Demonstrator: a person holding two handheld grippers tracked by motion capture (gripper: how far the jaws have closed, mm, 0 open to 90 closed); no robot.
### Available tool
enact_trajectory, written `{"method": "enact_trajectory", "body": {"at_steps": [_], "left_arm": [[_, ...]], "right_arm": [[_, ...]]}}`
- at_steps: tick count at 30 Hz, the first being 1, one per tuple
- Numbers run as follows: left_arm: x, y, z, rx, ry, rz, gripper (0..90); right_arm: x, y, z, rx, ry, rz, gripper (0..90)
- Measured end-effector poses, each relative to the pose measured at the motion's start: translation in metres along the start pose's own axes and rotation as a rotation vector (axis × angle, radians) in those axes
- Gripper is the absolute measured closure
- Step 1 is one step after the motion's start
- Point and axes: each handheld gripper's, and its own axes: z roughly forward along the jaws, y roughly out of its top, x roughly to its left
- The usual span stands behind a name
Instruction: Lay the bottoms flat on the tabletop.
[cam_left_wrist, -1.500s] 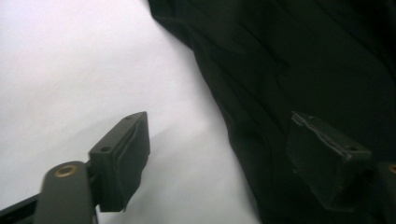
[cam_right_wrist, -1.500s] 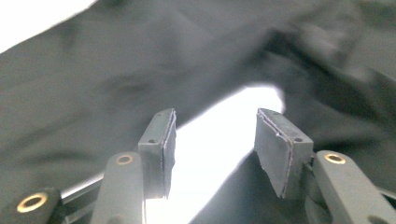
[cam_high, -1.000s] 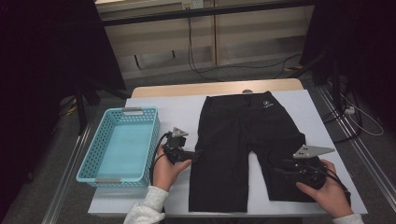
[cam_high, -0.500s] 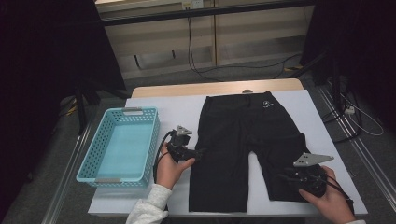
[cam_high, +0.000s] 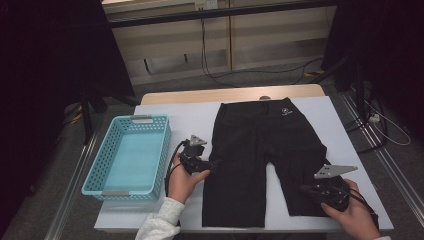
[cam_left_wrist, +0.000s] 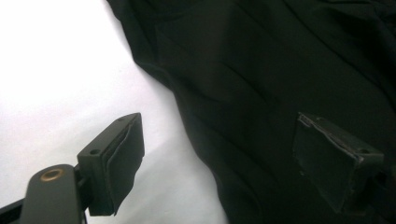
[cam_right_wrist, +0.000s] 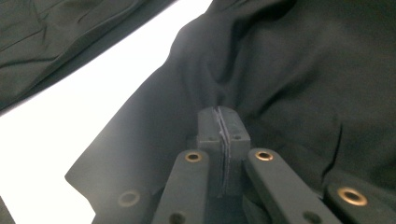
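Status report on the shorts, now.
Right tongs just closed, pinching shorts at the right leg. Left tongs open, straddling the left leg's edge. Shorts flat on table. Nothing in the way.

Left tongs (cam_high: 212, 163) agape, right tongs (cam_high: 306, 189) just pinched closed, both hands low.

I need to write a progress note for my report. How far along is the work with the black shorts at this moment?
Done: the black shorts lie spread flat on the white table. In hand: the right gripper, its jaws just closed, pinches a fold of the near leg; the left gripper sits open over the opposite edge, not yet gripping. Left: that second grip, probably folding, and perhaps a move into the blue basket, which holds nothing.
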Motion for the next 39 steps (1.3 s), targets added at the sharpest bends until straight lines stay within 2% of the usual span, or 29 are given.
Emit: {"method": "enact_trajectory", "body": {"at_steps": [4, 17, 19, 20, 21, 23, 24, 26, 28, 30, 33, 37, 39], "left_arm": [[0.000, 0.000, 0.000, -0.004, 0.000, -0.001, 17.1], [0.000, 0.000, 0.000, -0.002, -0.004, -0.004, 17.1], [-0.001, 0.000, 0.000, -0.004, -0.003, -0.003, 17.1], [-0.002, 0.000, 0.000, -0.007, 0.010, -0.002, 17.1], [-0.002, 0.000, 0.000, -0.008, 0.010, -0.004, 17.1], [-0.001, 0.000, 0.000, -0.004, -0.005, -0.005, 17.1], [-0.001, 0.000, 0.000, -0.006, -0.003, -0.004, 17.1], [0.000, 0.000, -0.001, -0.004, -0.003, -0.003, 17.1], [-0.001, 0.000, -0.001, -0.005, 0.010, 0.000, 17.1], [-0.001, 0.001, -0.001, -0.003, -0.002, 0.002, 17.1], [0.000, 0.001, -0.001, 0.003, -0.005, 0.002, 17.1], [0.001, 0.001, -0.002, -0.003, 0.000, -0.002, 17.1], [0.002, 0.001, -0.002, -0.006, -0.004, -0.005, 17.1]], "right_arm": [[0.002, 0.001, 0.000, 0.007, 0.023, 0.002, 89.6], [0.006, -0.004, -0.005, 0.016, 0.042, -0.004, 89.4], [0.006, -0.005, -0.006, 0.014, 0.045, -0.003, 88.2], [0.006, -0.005, -0.006, 0.016, 0.054, -0.001, 88.2], [0.007, -0.005, -0.007, 0.027, 0.070, -0.003, 87.3], [0.008, -0.006, -0.008, 0.023, 0.061, -0.005, 79.0], [0.007, -0.006, -0.010, 0.013, 0.054, -0.013, 77.5], [0.002, -0.004, -0.014, -0.021, 0.024, 0.003, 68.8], [-0.005, -0.004, -0.020, -0.053, -0.023, 0.038, 65.9], [-0.015, -0.005, -0.025, -0.075, -0.088, 0.074, 61.7], [-0.029, -0.011, -0.031, -0.084, -0.157, 0.113, 61.6], [-0.044, -0.018, -0.038, -0.068, -0.253, 0.136, 61.0], [-0.050, -0.022, -0.038, -0.057, -0.269, 0.163, 60.9]]}}
